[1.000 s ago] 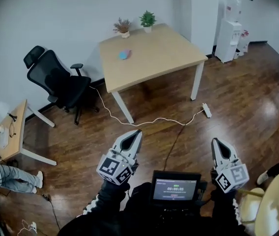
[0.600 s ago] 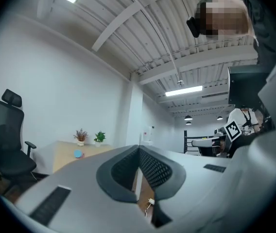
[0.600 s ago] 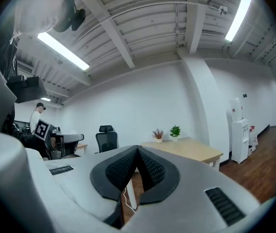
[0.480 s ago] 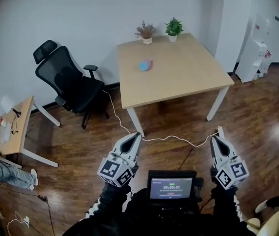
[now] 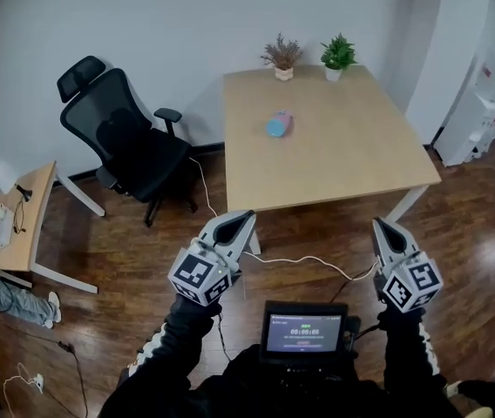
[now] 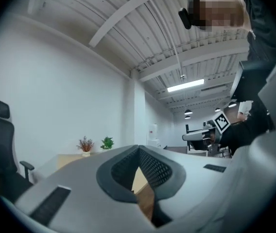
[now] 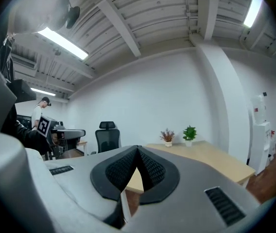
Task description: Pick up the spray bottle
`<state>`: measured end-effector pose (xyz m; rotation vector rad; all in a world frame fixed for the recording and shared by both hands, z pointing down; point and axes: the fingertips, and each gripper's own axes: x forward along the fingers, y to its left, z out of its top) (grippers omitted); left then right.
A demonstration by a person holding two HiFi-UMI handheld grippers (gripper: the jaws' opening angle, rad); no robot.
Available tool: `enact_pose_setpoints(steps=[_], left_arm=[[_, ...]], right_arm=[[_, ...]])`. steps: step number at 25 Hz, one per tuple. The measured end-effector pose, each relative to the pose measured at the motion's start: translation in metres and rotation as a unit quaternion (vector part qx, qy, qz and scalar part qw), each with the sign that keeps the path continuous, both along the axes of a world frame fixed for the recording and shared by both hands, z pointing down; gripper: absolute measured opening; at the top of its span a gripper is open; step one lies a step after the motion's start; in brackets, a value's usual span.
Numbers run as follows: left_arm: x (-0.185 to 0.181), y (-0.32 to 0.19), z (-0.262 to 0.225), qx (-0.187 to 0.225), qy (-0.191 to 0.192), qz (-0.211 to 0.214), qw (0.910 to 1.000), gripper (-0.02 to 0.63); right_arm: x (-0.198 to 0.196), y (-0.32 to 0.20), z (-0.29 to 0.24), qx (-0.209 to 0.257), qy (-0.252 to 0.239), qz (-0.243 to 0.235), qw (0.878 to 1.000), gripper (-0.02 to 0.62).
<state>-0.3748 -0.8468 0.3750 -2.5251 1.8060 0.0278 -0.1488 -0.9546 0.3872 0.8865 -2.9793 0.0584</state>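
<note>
The spray bottle (image 5: pixel 278 124) shows as a small blue and pink thing lying on the light wooden table (image 5: pixel 352 159), in the head view only. My left gripper (image 5: pixel 247 218) and right gripper (image 5: pixel 376 224) are held level over the wooden floor, short of the table's near edge and well apart from the bottle. Both are shut with nothing between the jaws. In the left gripper view the left gripper (image 6: pixel 139 148) hides most of the table. The right gripper (image 7: pixel 137 148) points toward the table (image 7: pixel 215 159), and no bottle is visible there.
Two potted plants (image 5: pixel 283 57) (image 5: pixel 338 52) stand at the table's far edge. A black office chair (image 5: pixel 121 138) sits left of the table. A white cable (image 5: pixel 308 264) runs across the floor under the near edge. A small desk (image 5: pixel 16 225) is at far left, a water dispenser (image 5: pixel 478 116) at right.
The table with the bottle has come closer and shifted right in the head view. Both grippers keep their shut pose, carried forward over the floor.
</note>
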Motion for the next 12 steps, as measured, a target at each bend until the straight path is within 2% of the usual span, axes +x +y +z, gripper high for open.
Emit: enact_pose_setpoints(steps=[2, 4, 9, 12], left_arm=[[-0.003, -0.049, -0.008, 0.003, -0.028, 0.024, 0.9993, 0.014], [-0.005, -0.098, -0.017, -0.003, -0.037, 0.043, 0.9984, 0.014], [-0.025, -0.210, -0.057, -0.006, 0.015, 0.035, 0.9993, 0.014], [-0.048, -0.282, -0.081, -0.011, 0.011, 0.033, 0.9993, 0.015]], right_arm=[[-0.022, -0.052, -0.008, 0.006, 0.008, -0.032, 0.999, 0.015], [-0.043, -0.102, -0.019, 0.009, 0.011, -0.063, 0.998, 0.015], [-0.092, -0.212, -0.050, -0.005, 0.017, -0.128, 0.992, 0.015], [-0.130, -0.279, -0.067, -0.015, 0.031, -0.148, 0.988, 0.015]])
